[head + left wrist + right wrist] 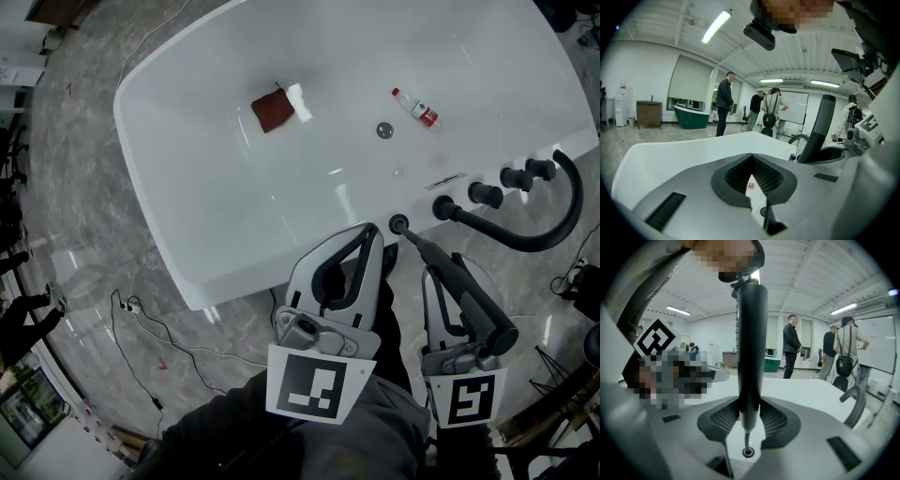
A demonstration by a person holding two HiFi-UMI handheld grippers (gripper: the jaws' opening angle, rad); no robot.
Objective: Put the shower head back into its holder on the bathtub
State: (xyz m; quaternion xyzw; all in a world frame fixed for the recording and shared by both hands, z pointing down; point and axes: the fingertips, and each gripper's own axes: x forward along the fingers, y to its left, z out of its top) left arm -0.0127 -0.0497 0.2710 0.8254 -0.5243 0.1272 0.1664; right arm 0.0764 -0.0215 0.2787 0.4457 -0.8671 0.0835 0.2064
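The white bathtub (216,187) lies below me, with the round black holder (398,224) on its near rim. My right gripper (448,267) is shut on the black shower head (473,295). The wand's thin lower end points at the holder from just beside it. In the right gripper view the shower head (750,343) stands upright between the jaws of the right gripper (743,420), its narrow tip just above the holder (748,452). My left gripper (373,246) hovers left of the holder, shut and holding nothing. Only the bathtub (693,150) shows past the left gripper (757,187).
A curved black spout (553,225) and black knobs (486,194) sit on the rim right of the holder. Inside the tub lie a brown cloth (273,112), a small bottle (415,106) and the drain (384,130). Cables (141,319) trail on the floor. People (791,345) stand far off.
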